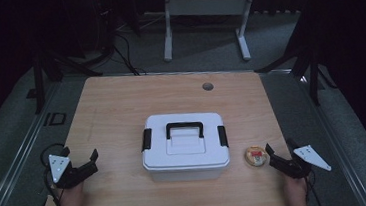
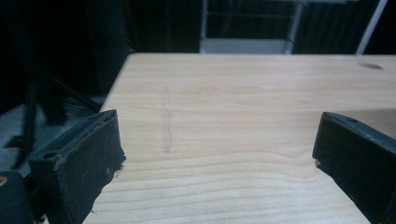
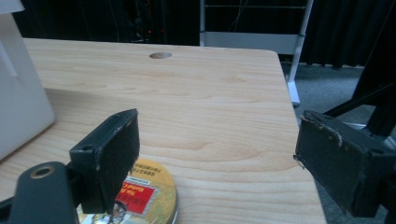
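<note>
Approach step: right claw point(image 1: 279, 154), spread, beside the tin point(image 1: 256, 156) right of the box point(image 1: 184, 145); next, straddle and pinch it

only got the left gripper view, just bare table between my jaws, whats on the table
Observer: A white box with a black handle sits mid-table in the high view, lid on.
Operator: anything else
Observer: A small round tin with a yellow and red label lies on the table just right of the box, apart from it.
Operator: wheres the other gripper
Observer: The right gripper is at the table's near right corner beside the tin, jaws open; in the right gripper view, the tin lies partly behind one jaw, not gripped.
</note>
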